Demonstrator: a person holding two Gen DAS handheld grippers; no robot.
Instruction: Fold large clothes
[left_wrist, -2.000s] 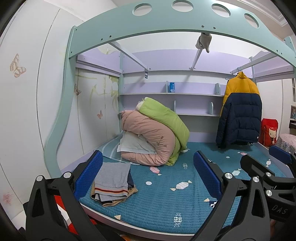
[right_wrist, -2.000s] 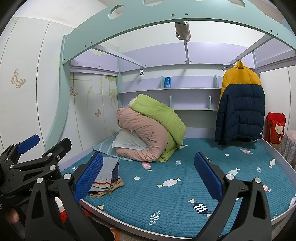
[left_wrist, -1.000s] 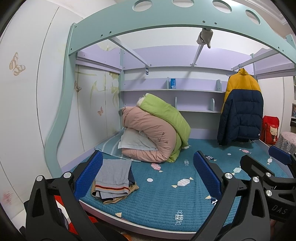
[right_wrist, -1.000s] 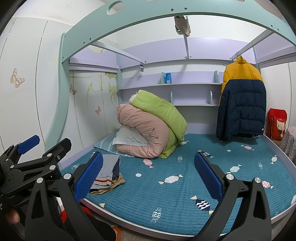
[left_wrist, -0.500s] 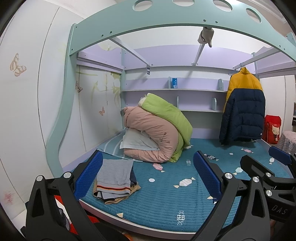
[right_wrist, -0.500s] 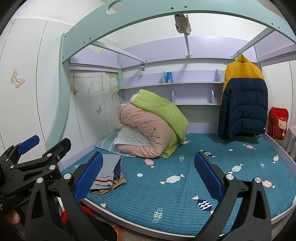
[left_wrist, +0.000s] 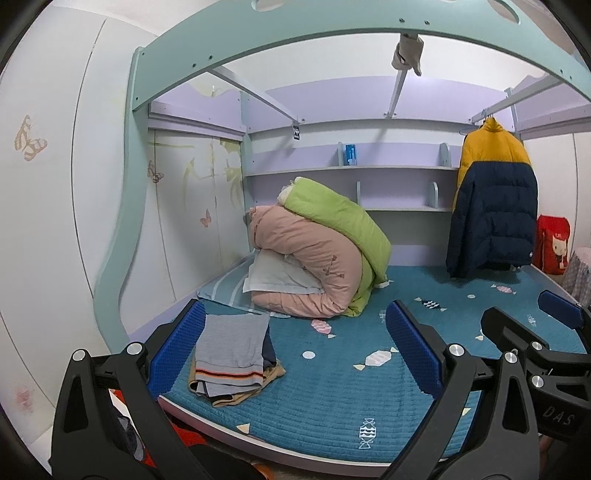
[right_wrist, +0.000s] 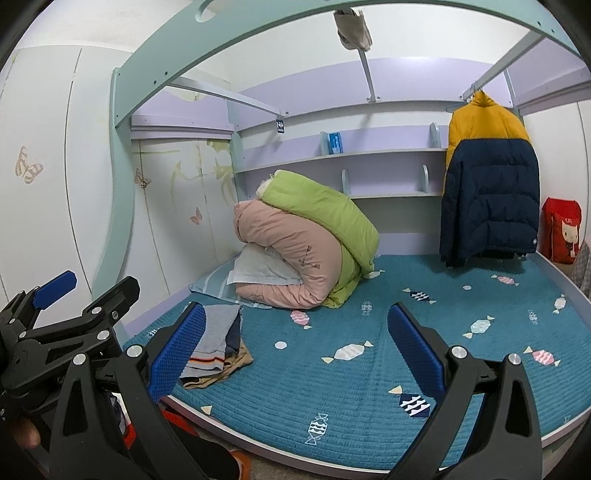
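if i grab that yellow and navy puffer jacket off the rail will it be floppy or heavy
The puffer jacket probably feels light for its bulk, since its quilted panels look air-filled. It hangs limp from the rail, so it would likely flop and fold over a gripper. The shell has a slight sheen, so it may slip.

Both views evenly lit, soft diffuse indoor light, source not visible. Weak shadows only: beneath the hanging jacket (left_wrist: 493, 199) and under the shelves (right_wrist: 369, 157). No glare. Strong fisheye bowing; bed frame arch (left_wrist: 332, 33) curves across 12 o'clock. Black vignette at all corners. Focus sharp throughout, no motion blur.
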